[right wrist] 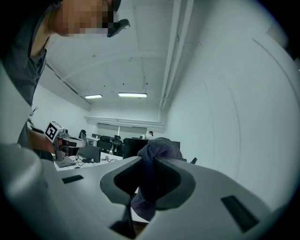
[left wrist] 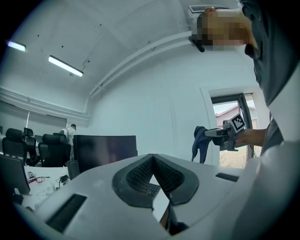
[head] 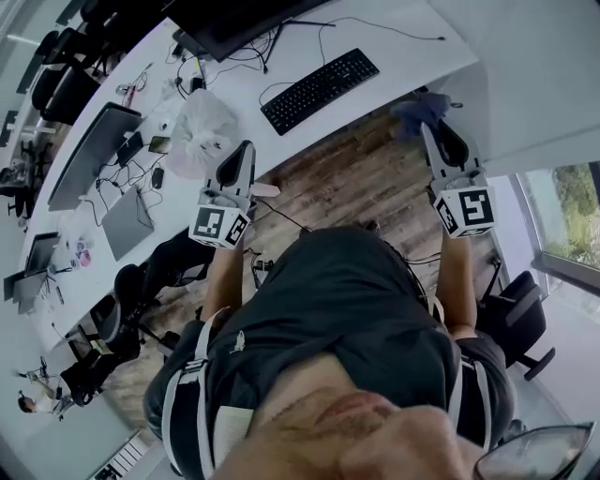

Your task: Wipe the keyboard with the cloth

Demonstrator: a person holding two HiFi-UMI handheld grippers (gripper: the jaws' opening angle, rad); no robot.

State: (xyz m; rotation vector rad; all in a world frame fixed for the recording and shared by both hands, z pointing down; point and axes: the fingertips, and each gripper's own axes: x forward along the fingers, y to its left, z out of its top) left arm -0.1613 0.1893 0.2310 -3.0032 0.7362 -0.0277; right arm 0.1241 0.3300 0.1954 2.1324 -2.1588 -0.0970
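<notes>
The black keyboard (head: 319, 89) lies on the white desk (head: 403, 47), ahead of both grippers. My right gripper (head: 427, 127) is held up over the wooden floor near the desk's right end, shut on a dark blue cloth (head: 412, 111). In the right gripper view the cloth (right wrist: 157, 152) bunches between the pads and hangs below them. My left gripper (head: 246, 150) is raised short of the desk edge, left of the keyboard, shut with nothing in it. From the left gripper view the right gripper (left wrist: 224, 136) shows with the cloth (left wrist: 200, 143) dangling, and a strip of the keyboard (left wrist: 151, 190) appears under the jaws.
A dark monitor (head: 234, 23) stands behind the keyboard with cables around it. A white plastic bag (head: 199, 131), laptops (head: 127, 220) and small items lie further left on the desk. Black office chairs (head: 516, 319) stand on the floor, and a person (head: 33, 401) stands far off.
</notes>
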